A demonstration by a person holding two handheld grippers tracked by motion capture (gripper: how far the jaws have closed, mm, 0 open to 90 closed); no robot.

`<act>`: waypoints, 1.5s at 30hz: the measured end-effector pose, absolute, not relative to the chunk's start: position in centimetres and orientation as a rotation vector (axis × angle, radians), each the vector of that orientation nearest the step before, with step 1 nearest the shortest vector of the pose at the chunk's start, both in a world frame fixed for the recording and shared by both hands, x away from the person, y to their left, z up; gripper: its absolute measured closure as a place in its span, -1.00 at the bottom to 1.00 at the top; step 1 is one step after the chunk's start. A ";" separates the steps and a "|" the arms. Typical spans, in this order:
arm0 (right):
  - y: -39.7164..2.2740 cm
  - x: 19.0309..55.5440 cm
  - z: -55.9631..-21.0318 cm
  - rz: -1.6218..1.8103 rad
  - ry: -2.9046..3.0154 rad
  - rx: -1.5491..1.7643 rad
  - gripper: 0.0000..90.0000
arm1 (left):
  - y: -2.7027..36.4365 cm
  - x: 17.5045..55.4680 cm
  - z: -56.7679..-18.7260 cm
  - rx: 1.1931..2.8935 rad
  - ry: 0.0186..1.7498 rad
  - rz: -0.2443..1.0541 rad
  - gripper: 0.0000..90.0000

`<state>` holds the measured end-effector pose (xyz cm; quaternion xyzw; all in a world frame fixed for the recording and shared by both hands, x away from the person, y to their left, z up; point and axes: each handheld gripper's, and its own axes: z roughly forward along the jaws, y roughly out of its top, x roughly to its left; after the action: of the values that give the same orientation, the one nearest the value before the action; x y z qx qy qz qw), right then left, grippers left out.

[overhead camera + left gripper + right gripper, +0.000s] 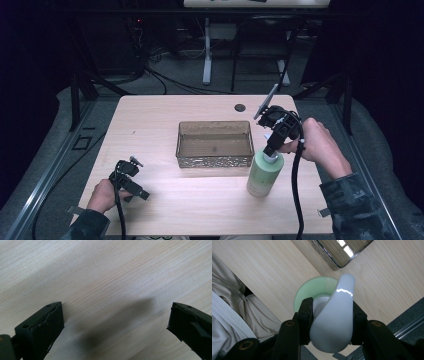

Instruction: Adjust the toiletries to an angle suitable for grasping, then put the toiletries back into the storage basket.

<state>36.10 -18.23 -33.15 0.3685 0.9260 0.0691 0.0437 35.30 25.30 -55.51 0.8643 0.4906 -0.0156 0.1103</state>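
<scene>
The pump bottle stands upright on the desk, just right of the near right corner of the tray and apart from it. Its body is a pale green, smooth plastic cylinder; its pump head is white, glossy and rounded, tapering to a spout.

The right hand-held gripper comes down from above and is clamped on the pump head, one black jaw on each side, as the right gripper view shows. Judgement: gripping the head rather than the wide body suits the narrow jaw span and allows a vertical lift, probably into the tray.

The tray is a rectangular, translucent brown bin with a patterned metallic rim, empty, at the desk centre.

The left hand-held gripper sits near the left near edge, jaws wide apart and holding nothing, over bare light wood-grain surface; it appears to be parked clear of the work.
</scene>
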 end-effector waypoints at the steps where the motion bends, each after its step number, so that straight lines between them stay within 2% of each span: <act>1: -18.2 36.1 -33.1 0.212 2.831 1.124 0.39 | 25.3 35.3 -55.5 2.535 1.441 -0.043 -1.00; 16: -19.0 35.9 -31.9 0.233 2.806 1.090 0.39 | 25.0 35.4 -55.5 2.546 1.436 -0.045 -1.00; 45: -17.7 35.1 -28.9 0.242 2.825 0.991 0.39 | 24.9 35.4 -55.3 2.541 1.425 -0.039 -1.00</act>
<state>35.13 -17.72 -28.87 0.3291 0.9383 0.0805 0.0692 35.41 24.89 -55.33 0.8665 0.4858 -0.0133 0.1138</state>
